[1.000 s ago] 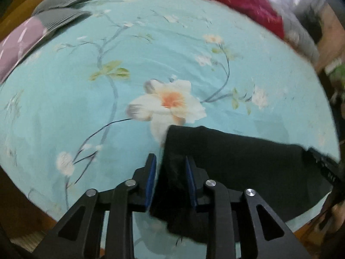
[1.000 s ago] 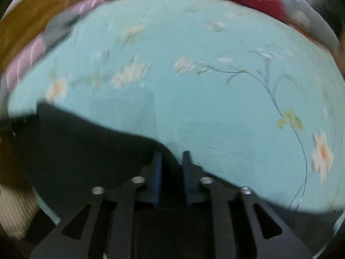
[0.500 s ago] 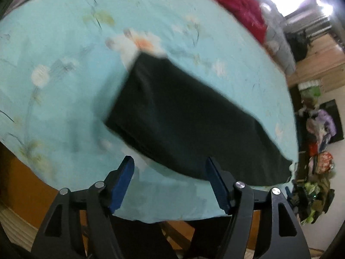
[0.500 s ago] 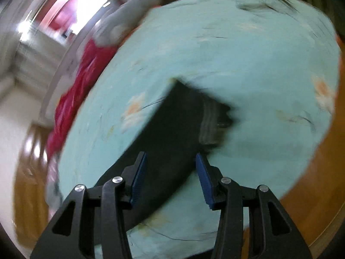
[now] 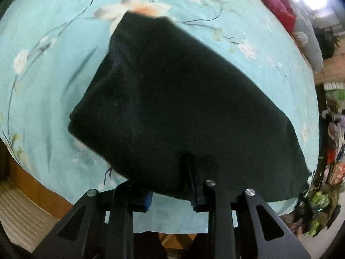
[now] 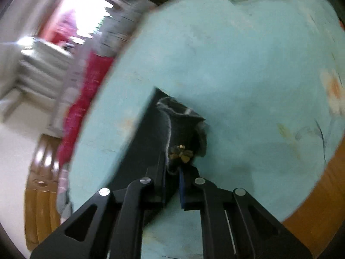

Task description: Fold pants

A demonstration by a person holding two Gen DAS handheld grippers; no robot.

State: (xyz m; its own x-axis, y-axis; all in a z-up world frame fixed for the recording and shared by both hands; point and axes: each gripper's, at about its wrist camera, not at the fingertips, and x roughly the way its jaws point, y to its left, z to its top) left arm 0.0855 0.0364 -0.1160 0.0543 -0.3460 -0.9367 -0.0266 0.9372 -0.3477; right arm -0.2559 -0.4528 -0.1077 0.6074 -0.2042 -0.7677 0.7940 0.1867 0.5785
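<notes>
The black pants [image 5: 172,99] lie folded lengthwise on the light blue flowered bedsheet [image 5: 54,64]. My left gripper [image 5: 170,185] reaches under their near edge; the cloth drapes over the right finger and hides both tips, jaws set moderately apart with cloth between. In the right wrist view the pants' waist end [image 6: 181,127] shows a grey inner band and a small gold ornament [image 6: 180,152]. My right gripper [image 6: 172,172] is shut on this waist edge, its jaws narrow with cloth between them.
A red blanket [image 5: 278,2] and grey bedding [image 5: 308,41] lie at the bed's far side. The wooden bed frame [image 6: 319,198] runs along the sheet's edge. Cluttered clothes [image 5: 332,151] stand to the right. A bright window [image 6: 86,13] is beyond the bed.
Both grippers let go of the pants, opened and swung round. Now each has come in onto the cloth's edge; the right has closed on the waist end.
</notes>
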